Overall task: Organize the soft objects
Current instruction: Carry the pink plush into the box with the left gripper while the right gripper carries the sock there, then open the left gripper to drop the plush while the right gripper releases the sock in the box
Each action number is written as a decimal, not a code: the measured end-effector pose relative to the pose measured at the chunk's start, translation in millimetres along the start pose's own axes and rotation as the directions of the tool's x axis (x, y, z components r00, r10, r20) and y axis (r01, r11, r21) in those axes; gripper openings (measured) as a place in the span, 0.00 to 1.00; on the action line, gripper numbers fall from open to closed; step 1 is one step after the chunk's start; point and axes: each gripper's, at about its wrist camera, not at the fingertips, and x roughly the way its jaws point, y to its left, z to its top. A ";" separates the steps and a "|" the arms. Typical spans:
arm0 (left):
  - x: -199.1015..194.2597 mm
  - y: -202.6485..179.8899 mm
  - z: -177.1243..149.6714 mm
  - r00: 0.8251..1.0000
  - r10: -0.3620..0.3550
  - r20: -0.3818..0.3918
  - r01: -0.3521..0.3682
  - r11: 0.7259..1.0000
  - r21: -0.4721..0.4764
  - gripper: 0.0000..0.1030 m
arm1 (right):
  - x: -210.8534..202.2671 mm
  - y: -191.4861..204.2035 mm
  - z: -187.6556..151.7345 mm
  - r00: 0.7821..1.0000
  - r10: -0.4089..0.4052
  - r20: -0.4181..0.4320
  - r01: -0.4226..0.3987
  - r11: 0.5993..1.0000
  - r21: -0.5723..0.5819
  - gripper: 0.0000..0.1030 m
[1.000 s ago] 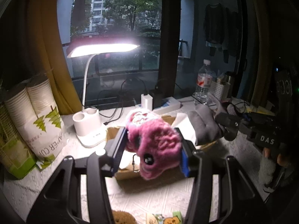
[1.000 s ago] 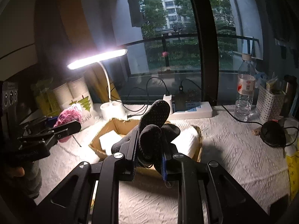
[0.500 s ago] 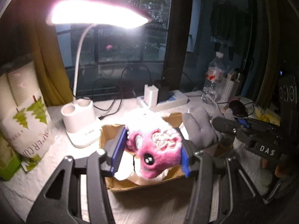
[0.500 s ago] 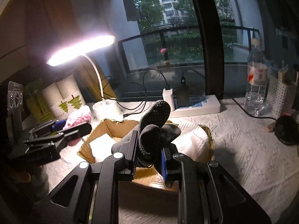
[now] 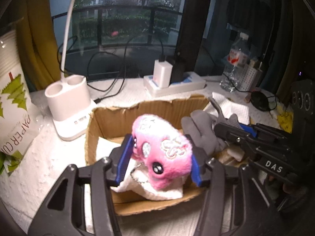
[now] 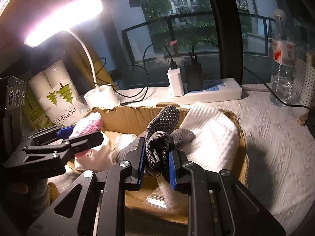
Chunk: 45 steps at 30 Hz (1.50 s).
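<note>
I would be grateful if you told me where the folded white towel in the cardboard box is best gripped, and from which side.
Grip the folded white towel at its raised top fold, coming from above on the box's right side. That thick fold stands above the cardboard box rim and is bare, while the grey sock hides its left part.

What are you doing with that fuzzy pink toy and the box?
A person is tidying soft things into an open cardboard box using two hand-held grippers. The left gripper has a fluffy pink plush toy between its fingers above the box, and its jaws are opening. The right gripper is shut on a dark grey knitted sock over the same box, which already holds white cloths.
</note>
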 end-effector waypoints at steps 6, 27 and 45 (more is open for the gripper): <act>7.8 -0.5 -2.8 1.000 0.005 -0.027 -0.005 1.000 -0.003 0.57 | 10.4 -0.4 -6.2 0.999 -0.025 -0.032 0.025 1.000 -0.012 0.21; -27.0 -6.3 5.5 0.999 0.015 0.037 -0.016 1.000 0.009 0.73 | -20.7 8.9 2.9 0.997 -0.070 0.016 0.070 0.998 -0.001 0.54; -86.8 -15.5 -4.6 0.993 0.009 0.114 -0.010 1.000 0.011 0.74 | -76.6 39.5 1.0 0.995 -0.071 0.075 0.073 0.997 -0.023 0.55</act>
